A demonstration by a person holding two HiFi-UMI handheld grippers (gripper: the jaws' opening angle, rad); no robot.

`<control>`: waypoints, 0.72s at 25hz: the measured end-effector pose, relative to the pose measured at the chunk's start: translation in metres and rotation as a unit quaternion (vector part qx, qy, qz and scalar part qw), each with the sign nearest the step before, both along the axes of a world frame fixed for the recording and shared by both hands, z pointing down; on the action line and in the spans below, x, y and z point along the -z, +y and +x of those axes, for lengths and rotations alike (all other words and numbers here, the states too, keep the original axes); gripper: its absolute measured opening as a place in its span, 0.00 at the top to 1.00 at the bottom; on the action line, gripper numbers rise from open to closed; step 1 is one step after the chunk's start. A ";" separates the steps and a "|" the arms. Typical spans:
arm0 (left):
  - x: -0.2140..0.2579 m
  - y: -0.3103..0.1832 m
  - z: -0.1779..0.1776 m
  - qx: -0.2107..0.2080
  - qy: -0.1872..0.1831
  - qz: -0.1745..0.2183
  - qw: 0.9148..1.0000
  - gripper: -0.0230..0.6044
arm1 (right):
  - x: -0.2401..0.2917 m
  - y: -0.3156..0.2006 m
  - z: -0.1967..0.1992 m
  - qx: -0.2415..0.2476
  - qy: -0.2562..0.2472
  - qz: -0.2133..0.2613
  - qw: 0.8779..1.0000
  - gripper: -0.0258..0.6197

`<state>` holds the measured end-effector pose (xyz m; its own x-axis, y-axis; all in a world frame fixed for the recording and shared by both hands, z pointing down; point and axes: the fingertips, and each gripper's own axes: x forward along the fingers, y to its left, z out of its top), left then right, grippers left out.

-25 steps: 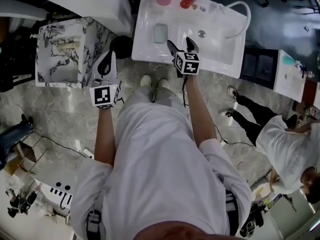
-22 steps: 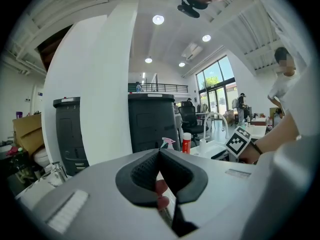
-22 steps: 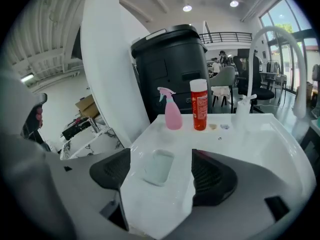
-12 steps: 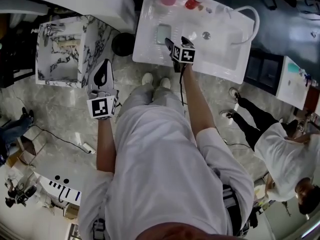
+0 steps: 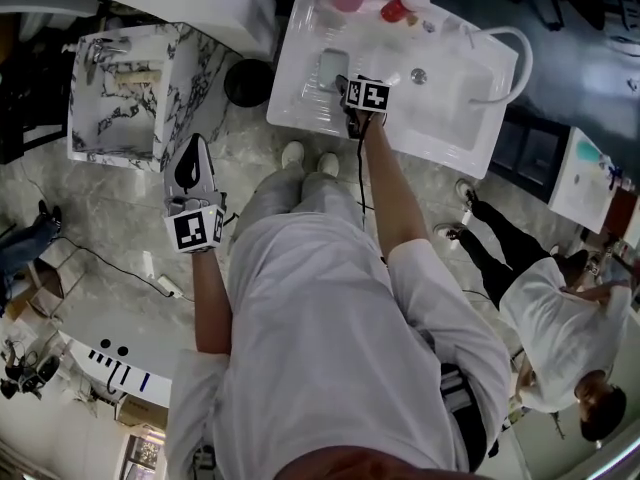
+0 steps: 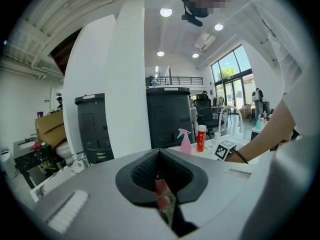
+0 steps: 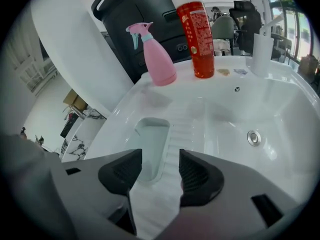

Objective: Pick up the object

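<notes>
- The right gripper [image 7: 159, 160] points steeply down over the left ledge of the sink [image 7: 280, 124]. Its jaws stand apart, have just been closing, and grip nothing.
- The slab [image 7: 150, 144], pale blue-grey, lies flat on that ledge. Its near end sits between the jaw tips, and the left pad covers one corner. I cannot tell whether it is soap or a dish.
- In the head view the marker cube hides most of those jaws.
- The left gripper [image 6: 159, 155] is held off beside the sink, jaws closed together. A reddish blur in the slit behind the pads is unclear.
- The sprayer [image 7: 155, 59] and bottle [image 7: 199, 34] stand at the back rim. Only the base of the tap [image 7: 262, 48] shows clearly.
</notes>
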<state>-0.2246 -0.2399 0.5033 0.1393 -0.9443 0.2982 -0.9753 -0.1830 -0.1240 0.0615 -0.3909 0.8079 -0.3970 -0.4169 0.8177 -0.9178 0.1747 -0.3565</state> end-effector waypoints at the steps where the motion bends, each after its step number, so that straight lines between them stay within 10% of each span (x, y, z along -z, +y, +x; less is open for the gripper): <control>1: -0.001 0.000 -0.001 0.002 0.000 -0.001 1.000 0.96 | -0.003 0.001 0.000 0.001 0.003 -0.005 1.000 0.61; 18: -0.004 -0.004 -0.008 0.007 -0.005 -0.007 1.000 0.96 | -0.024 0.005 0.002 0.022 0.052 -0.034 0.998 0.93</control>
